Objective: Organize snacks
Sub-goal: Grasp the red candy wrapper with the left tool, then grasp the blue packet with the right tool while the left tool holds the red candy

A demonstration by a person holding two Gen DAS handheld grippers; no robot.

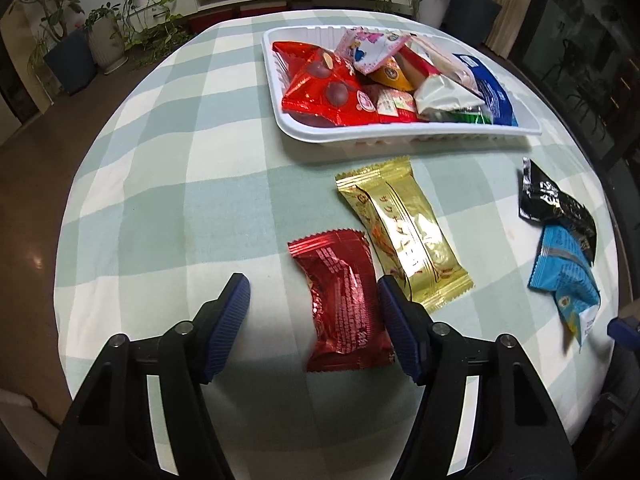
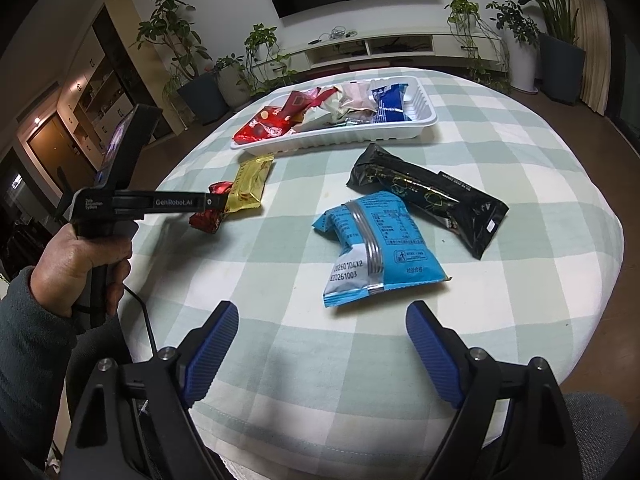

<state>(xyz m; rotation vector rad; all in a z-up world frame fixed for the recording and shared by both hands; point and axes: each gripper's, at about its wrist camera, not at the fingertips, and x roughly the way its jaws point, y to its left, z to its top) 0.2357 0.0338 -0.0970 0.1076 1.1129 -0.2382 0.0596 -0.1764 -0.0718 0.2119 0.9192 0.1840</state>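
Note:
A red snack packet (image 1: pixel 344 312) lies on the checked tablecloth between the fingers of my left gripper (image 1: pixel 313 284). The right finger touches the packet's edge and the left finger stands clear of it, so the jaws are open. A gold packet (image 1: pixel 404 232) lies just beyond it. The white tray (image 1: pixel 400 136) behind holds several snack packets. In the right wrist view, my right gripper (image 2: pixel 323 308) is open and empty, just short of a light blue packet (image 2: pixel 376 240). A black packet (image 2: pixel 428 196) lies beyond that one. The left gripper (image 2: pixel 214 210) shows side-on over the red packet (image 2: pixel 206 218).
A person's hand (image 2: pixel 80 260) and grey sleeve hold the left gripper's handle at the table's left edge. The round table drops off on all sides. Potted plants (image 2: pixel 184 40) and a low white cabinet (image 2: pixel 380 46) stand beyond the far edge.

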